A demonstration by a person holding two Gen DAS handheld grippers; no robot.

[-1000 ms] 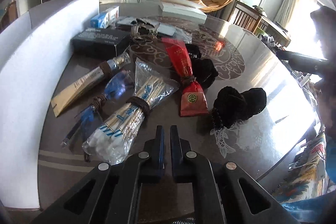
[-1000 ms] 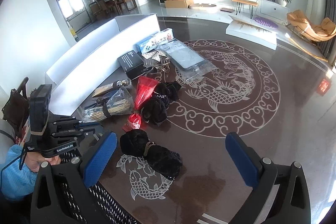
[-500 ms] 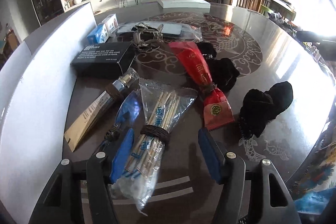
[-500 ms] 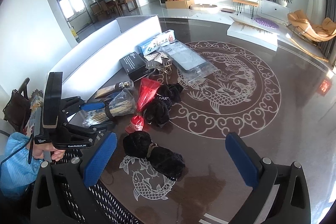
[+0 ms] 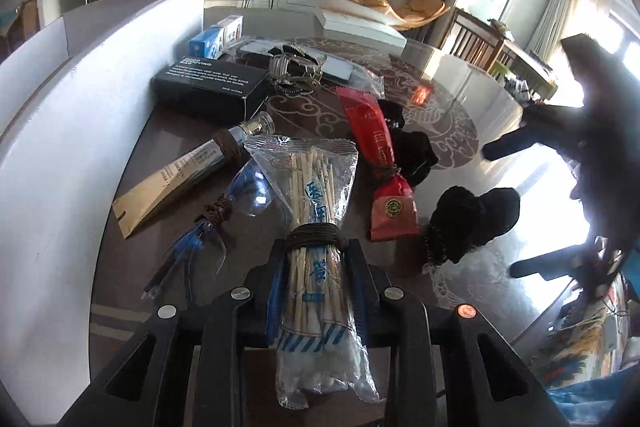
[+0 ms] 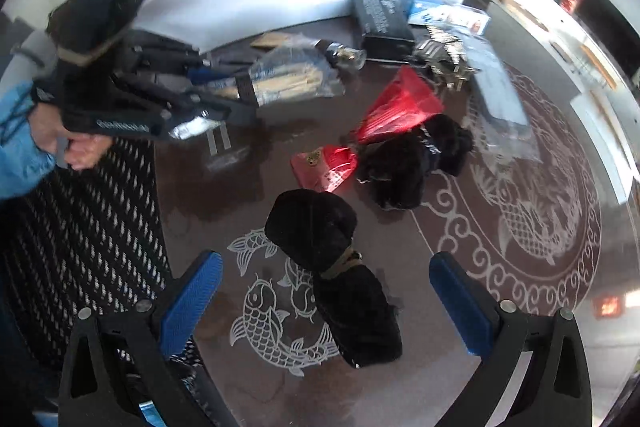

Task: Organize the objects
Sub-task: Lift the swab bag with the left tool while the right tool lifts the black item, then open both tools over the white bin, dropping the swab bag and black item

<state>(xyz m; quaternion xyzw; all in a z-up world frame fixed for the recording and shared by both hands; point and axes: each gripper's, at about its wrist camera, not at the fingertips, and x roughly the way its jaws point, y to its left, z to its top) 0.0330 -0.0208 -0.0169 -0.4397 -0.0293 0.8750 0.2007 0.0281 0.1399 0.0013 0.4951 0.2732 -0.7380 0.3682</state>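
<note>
A clear bag of wooden sticks [image 5: 316,195], tied round with brown cord, lies on the dark table [image 5: 460,131]. My left gripper [image 5: 316,251] has its jaws closing on the bag just below the cord, pads against both sides. In the right wrist view the left gripper [image 6: 240,107] holds the same bag [image 6: 288,79]. My right gripper [image 6: 324,267] is open, its blue pads wide apart on either side of a black fuzzy bundle [image 6: 316,227] and clear of it. The left wrist view shows that bundle [image 5: 472,219] between the right gripper's fingers [image 5: 504,147].
A red packet [image 5: 384,179], a second black bundle [image 5: 412,151], a blue-wrapped item [image 5: 224,211], a tube in a brown sleeve [image 5: 188,171], a black box [image 5: 212,87] and a blue box [image 5: 216,37] lie nearby. A white foam wall [image 5: 60,147] borders the left. A black mesh surface [image 6: 80,227] adjoins the table edge.
My left gripper opened, moved forward over the bag of sticks and closed on it. My right gripper rolled and dropped down over the black bundle.
</note>
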